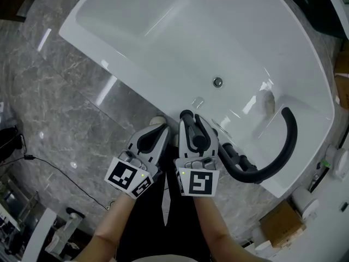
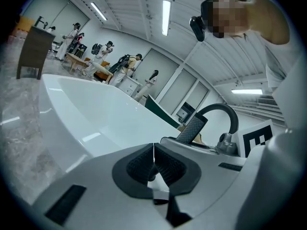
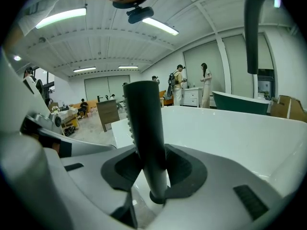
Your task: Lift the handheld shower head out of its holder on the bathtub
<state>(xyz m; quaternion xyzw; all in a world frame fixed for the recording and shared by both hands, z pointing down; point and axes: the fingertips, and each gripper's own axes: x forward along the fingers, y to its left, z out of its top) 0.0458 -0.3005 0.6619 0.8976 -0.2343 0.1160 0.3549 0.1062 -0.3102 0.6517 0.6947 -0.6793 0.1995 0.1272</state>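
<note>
Shower head (image 3: 146, 128): upright between the pads of your right claw (image 3: 153, 169), which grip its dark stem partway closed. Not lifted yet. Its foot looks still seated in the holder (image 3: 156, 197) just below the pads, though that spot is hard to read. Left claw (image 2: 153, 164): pads together, empty, just beside the right. Bathtub (image 1: 163, 31) ahead of both claws: dry, only the drain (image 1: 217, 82). 1 step left: the lift.

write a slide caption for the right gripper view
Right gripper closed on the upright dark handheld shower head, white bathtub behind.
</note>
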